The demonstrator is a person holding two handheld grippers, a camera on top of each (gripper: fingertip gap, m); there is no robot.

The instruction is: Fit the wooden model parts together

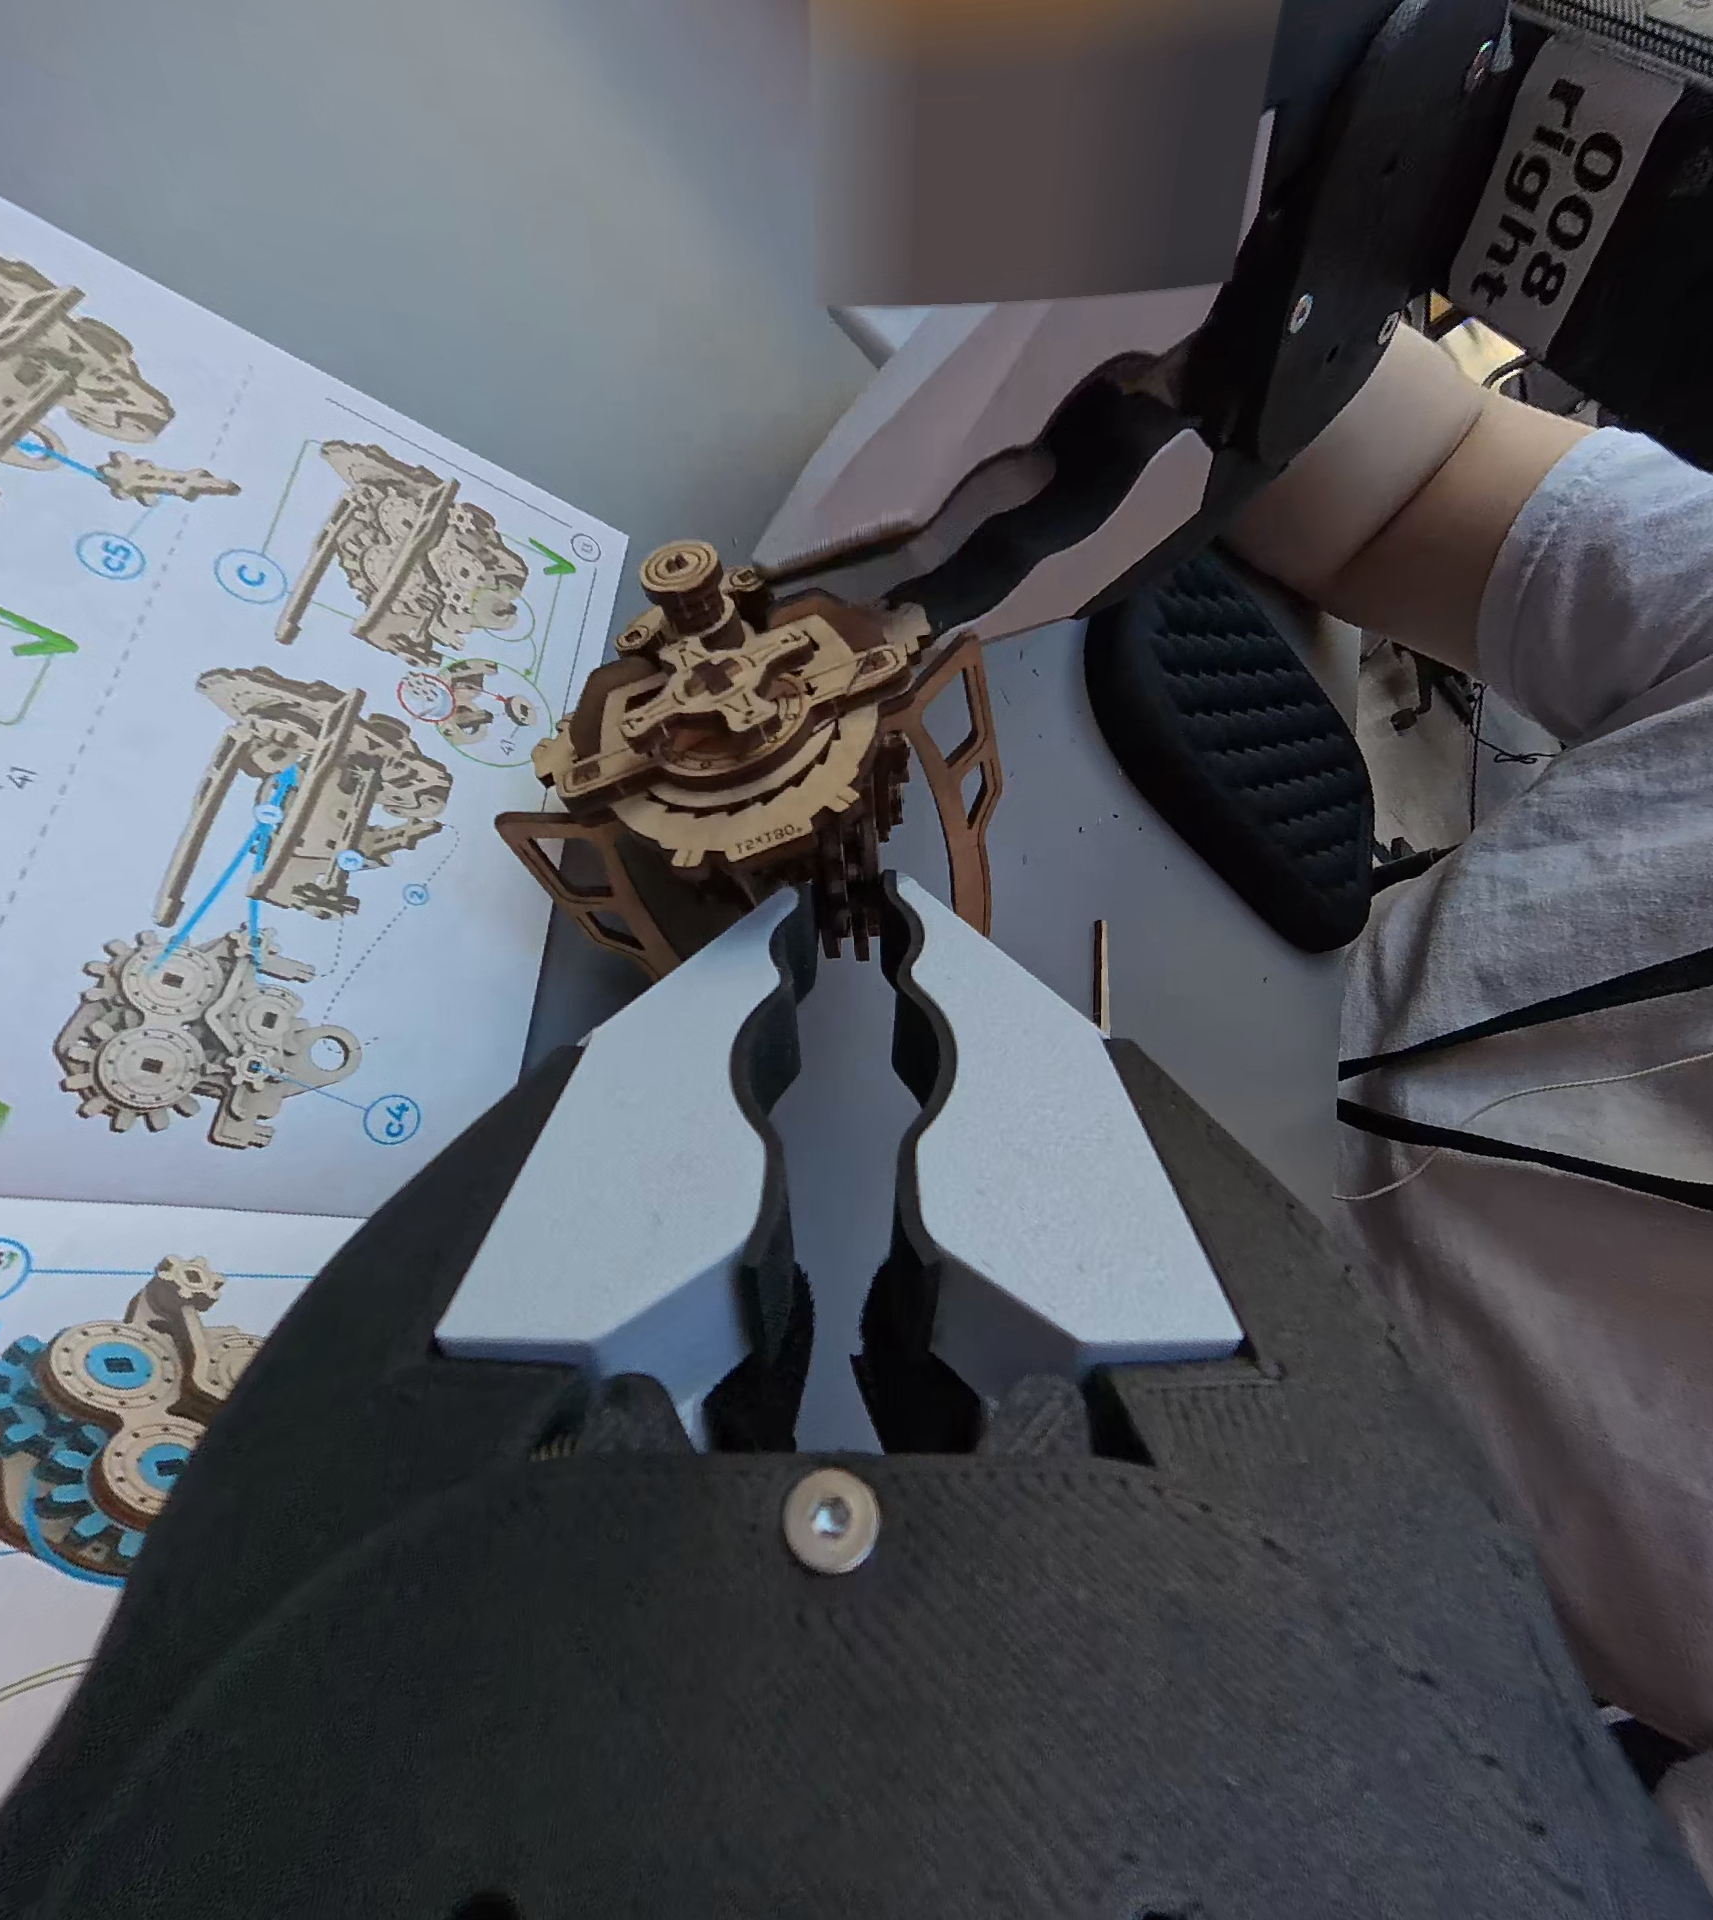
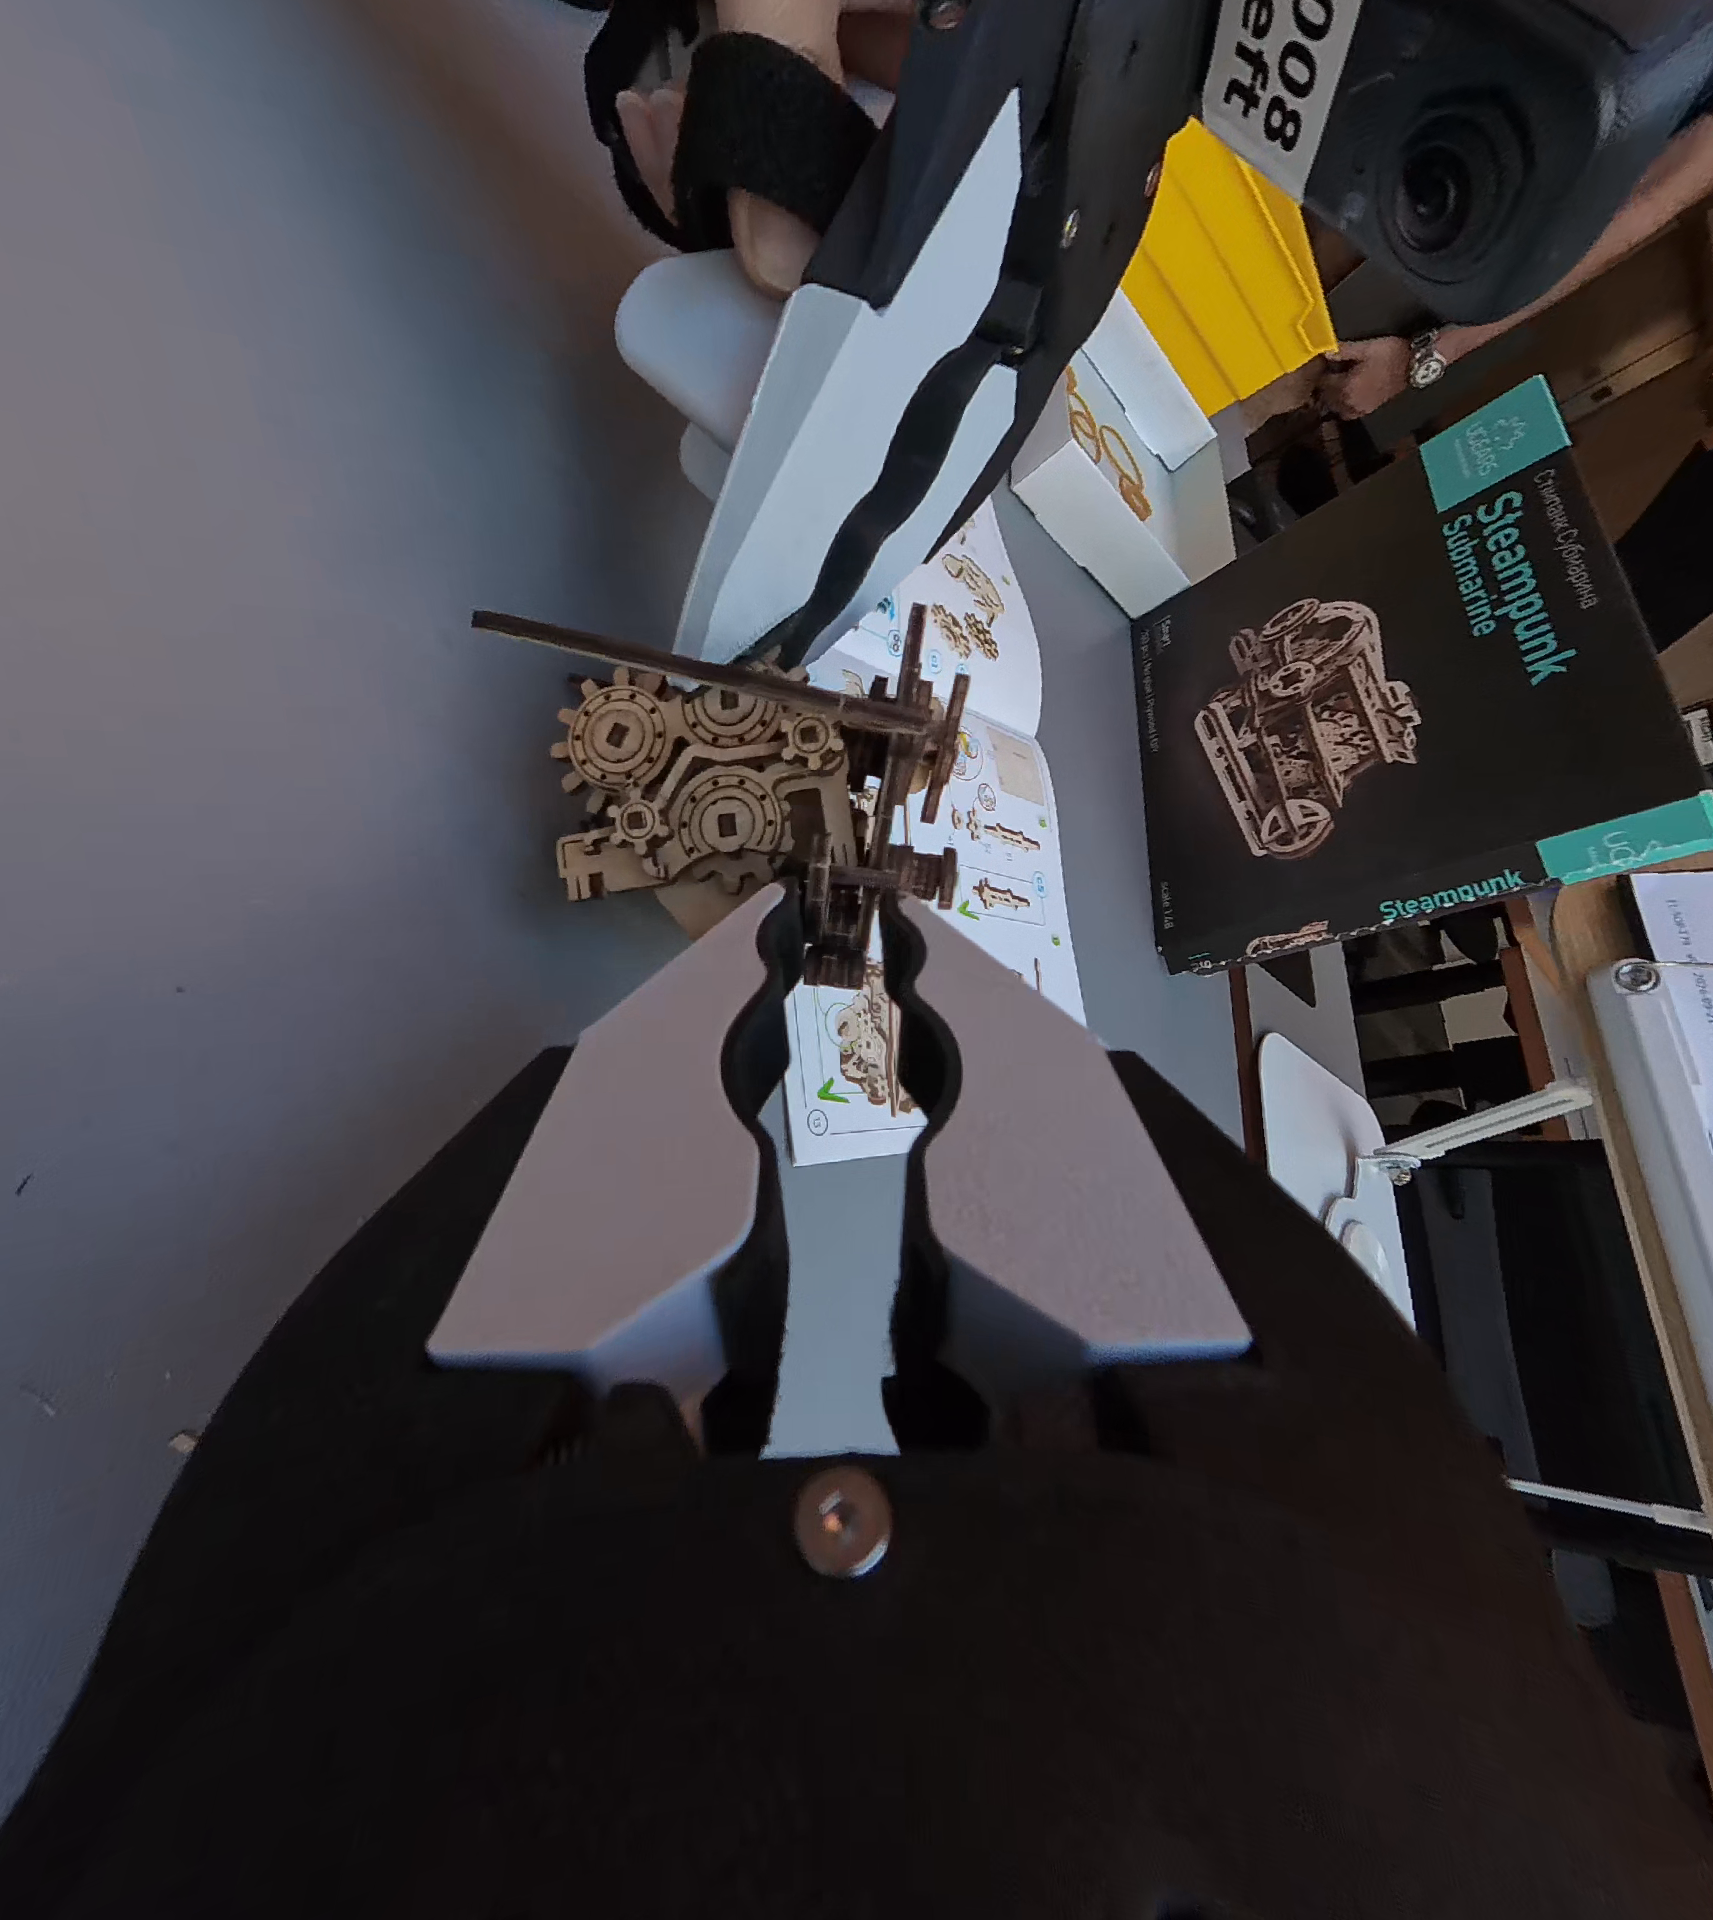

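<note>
A wooden gear model (image 1: 727, 748) of light and dark plywood is held above the grey table (image 1: 1184, 914). My left gripper (image 1: 847, 904) is shut on the stacked gears at the model's near edge. The right gripper (image 1: 831, 582) comes in from the upper right and grips the model's far rim. In the right wrist view the model (image 2: 696, 800) shows its gear face. My right gripper (image 2: 836, 914) is shut on a dark wooden part at the model's lower edge. The left gripper (image 2: 758, 655) grips it from above.
The open instruction booklet (image 1: 208, 727) lies on the table at left. A thin wooden stick (image 1: 1101, 977) lies on the table to the right. A dark model box (image 2: 1403, 707), a white box (image 2: 1101, 499) and a yellow bin (image 2: 1226, 270) stand beyond the booklet. A person's sleeve (image 1: 1610, 935) is at right. My hands' fingertips stand some 4 cm from each other. From the left gripper's tips to the thin wooden stick (image 1: 1101, 977) is close to 12 cm.
</note>
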